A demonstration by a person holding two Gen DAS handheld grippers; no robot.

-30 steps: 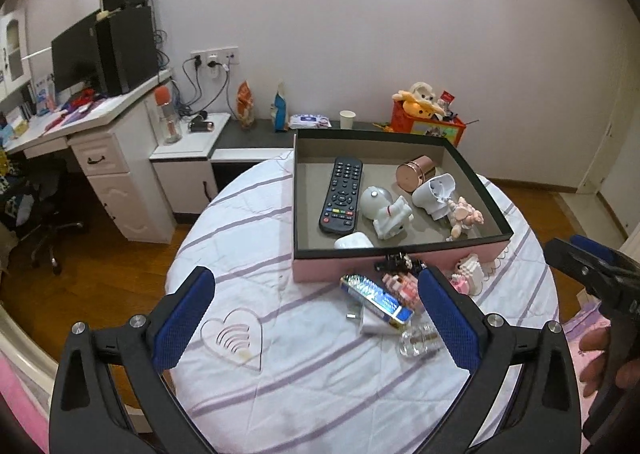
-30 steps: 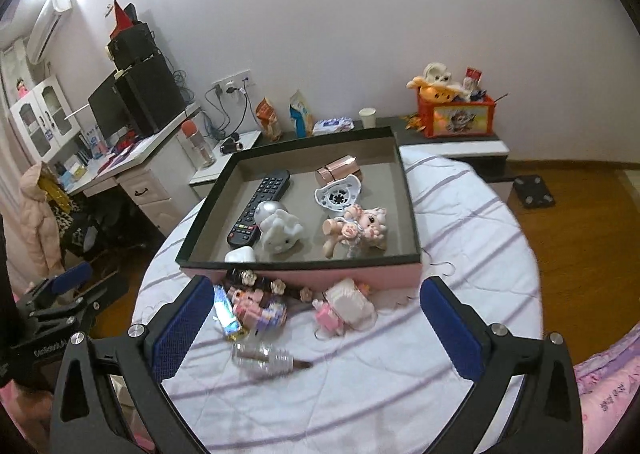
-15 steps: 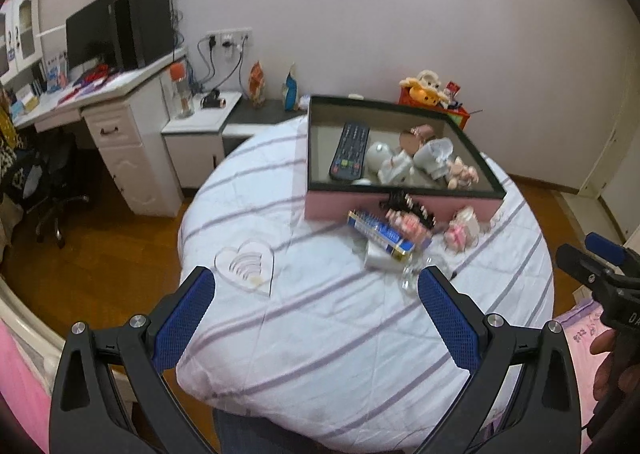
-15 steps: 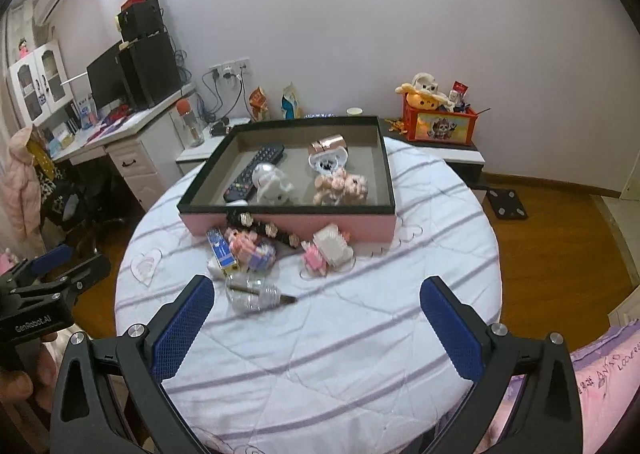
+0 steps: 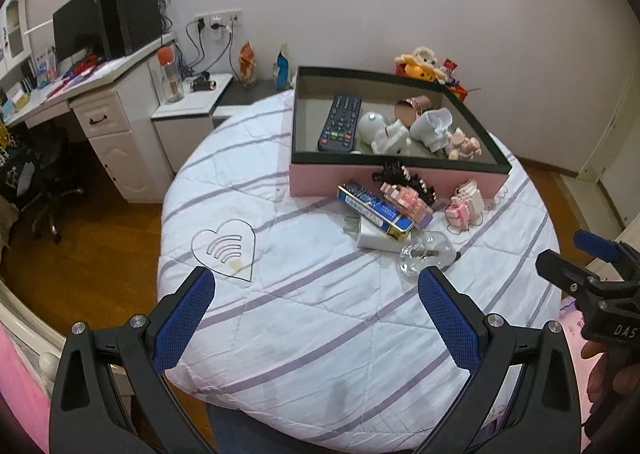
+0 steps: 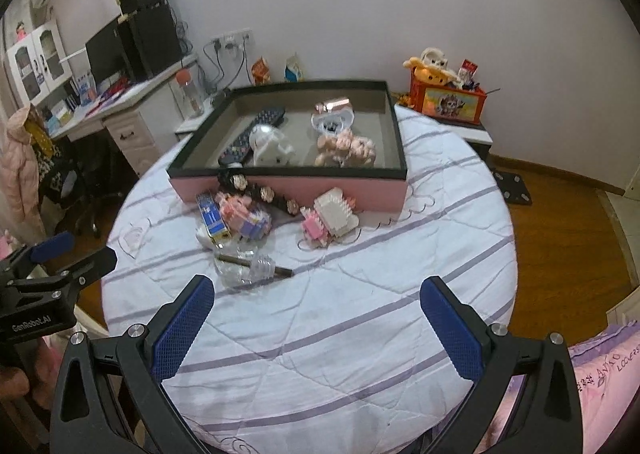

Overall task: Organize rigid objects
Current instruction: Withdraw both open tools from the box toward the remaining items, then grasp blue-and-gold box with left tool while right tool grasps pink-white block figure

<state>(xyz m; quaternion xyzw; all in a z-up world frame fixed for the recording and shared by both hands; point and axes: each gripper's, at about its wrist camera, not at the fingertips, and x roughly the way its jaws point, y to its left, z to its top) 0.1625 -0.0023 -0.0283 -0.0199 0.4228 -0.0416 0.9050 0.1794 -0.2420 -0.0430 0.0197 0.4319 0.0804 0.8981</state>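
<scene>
Glass bottle (image 6: 244, 268): lay on its side in front of the pink box (image 6: 360, 190); judged fragile, slippery, best gripped at the neck.
Left gripper (image 5: 316, 314): held wide, empty.
Right gripper (image 6: 318, 320): held wide, empty.

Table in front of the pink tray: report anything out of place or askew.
A heap lies outside the pink tray: a blue box tilted atop a white box, a black hair clip against the tray wall, and a clear bottle lying on its side.
</scene>
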